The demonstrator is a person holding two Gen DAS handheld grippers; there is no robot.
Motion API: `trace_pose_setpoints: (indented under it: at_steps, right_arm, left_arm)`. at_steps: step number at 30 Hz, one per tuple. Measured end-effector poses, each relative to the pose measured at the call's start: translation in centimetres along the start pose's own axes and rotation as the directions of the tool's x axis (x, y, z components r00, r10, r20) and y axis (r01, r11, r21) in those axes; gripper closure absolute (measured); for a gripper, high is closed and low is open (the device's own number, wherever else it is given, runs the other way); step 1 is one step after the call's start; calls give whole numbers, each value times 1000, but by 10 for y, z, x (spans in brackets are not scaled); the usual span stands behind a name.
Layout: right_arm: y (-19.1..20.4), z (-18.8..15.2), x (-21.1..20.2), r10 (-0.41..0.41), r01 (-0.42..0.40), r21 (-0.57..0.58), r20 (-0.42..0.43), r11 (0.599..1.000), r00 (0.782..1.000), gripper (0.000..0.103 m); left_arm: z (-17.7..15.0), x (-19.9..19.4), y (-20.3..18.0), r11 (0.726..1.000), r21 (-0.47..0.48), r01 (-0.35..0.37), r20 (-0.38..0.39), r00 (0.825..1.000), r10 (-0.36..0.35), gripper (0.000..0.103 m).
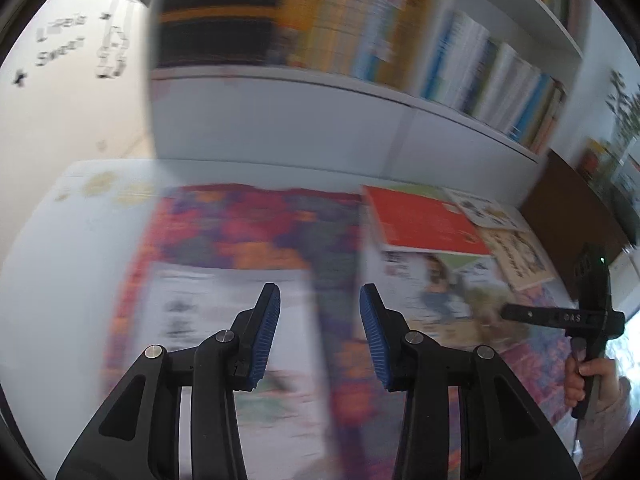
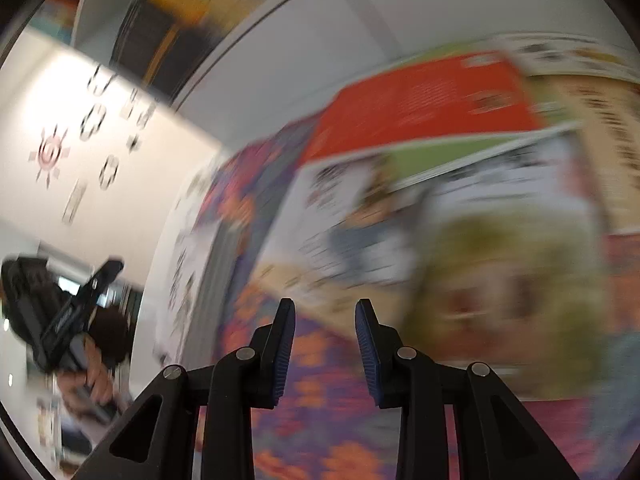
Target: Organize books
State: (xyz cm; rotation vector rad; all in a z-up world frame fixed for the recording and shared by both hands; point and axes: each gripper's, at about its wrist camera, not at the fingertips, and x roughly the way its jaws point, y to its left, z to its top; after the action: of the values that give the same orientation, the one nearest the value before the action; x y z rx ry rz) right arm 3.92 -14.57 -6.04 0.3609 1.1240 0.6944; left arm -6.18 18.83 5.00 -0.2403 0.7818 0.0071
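Several books lie flat on a colourful patterned cloth on a white table. A red book tops a loose pile at the right, over a white illustrated book and a beige one. A white book lies alone under my left gripper, which hovers open with nothing between its blue pads. My right gripper is open and empty too, above the cloth near the edge of the illustrated book. The red book lies beyond. Both views are blurred by motion.
A white bookshelf packed with upright books stands behind the table. The right gripper's body, held by a hand, shows at the right edge. The left gripper's body and a hand show at the left. A decorated wall lies beyond.
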Motion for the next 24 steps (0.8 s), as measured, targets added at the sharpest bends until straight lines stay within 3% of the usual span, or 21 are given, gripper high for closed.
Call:
trace_pose_setpoints:
  at_steps: [5, 11, 16, 18, 20, 24]
  right_arm:
    - [-62, 4, -34, 4, -16, 142, 85, 990, 996, 73]
    - [-105, 34, -31, 51, -111, 313, 192, 943, 980, 70]
    - [-111, 56, 4, 11, -88, 408, 186, 909, 982, 70]
    - [-116, 60, 16, 64, -162, 473, 216, 866, 974, 70]
    - [-113, 67, 23, 57, -173, 500, 240, 848, 969, 70]
    - [-101, 70, 28, 18, -160, 464, 295, 871, 955, 66]
  left_arm:
    - [-12, 56, -67, 995, -6, 104, -86, 991, -104, 64]
    - [-42, 104, -119, 990, -41, 137, -112, 984, -141, 64]
    - [-60, 128, -117, 986, -81, 146, -173, 972, -158, 64]
    - [-59, 126, -114, 987, -73, 143, -157, 976, -153, 64]
    - [-58, 127, -111, 986, -78, 145, -162, 974, -156, 64]
    - [-57, 128, -106, 981, -91, 169, -158, 971, -182, 64]
